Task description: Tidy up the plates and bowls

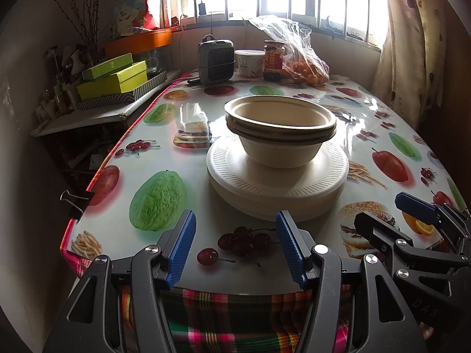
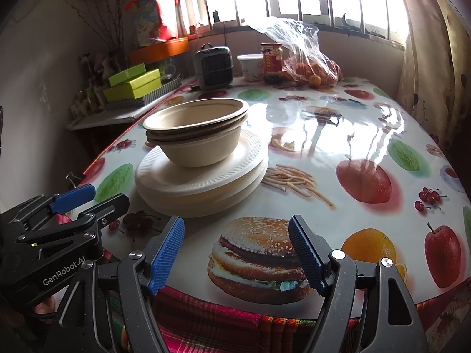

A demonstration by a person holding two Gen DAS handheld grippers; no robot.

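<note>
Nested beige paper bowls (image 1: 279,123) sitting on stacked white foam plates (image 1: 276,188), mid-table. Left gripper (image 1: 235,245) and right gripper (image 2: 237,250) hovering near edge, fingers gaping, gripping nothing.

A glossy tablecloth (image 1: 368,135) printed with fruit, burgers and fries covers the table, over a plaid cloth (image 1: 235,317) at the near edge. A binder clip (image 1: 75,201) grips the left edge. At the far end stand a grey portable fan (image 1: 216,58), a white tub (image 1: 249,62), a red-labelled jar (image 1: 273,60) and a clear plastic bag of oranges (image 1: 303,58). Green boxes (image 1: 114,78) are stacked on a shelf far left.
</note>
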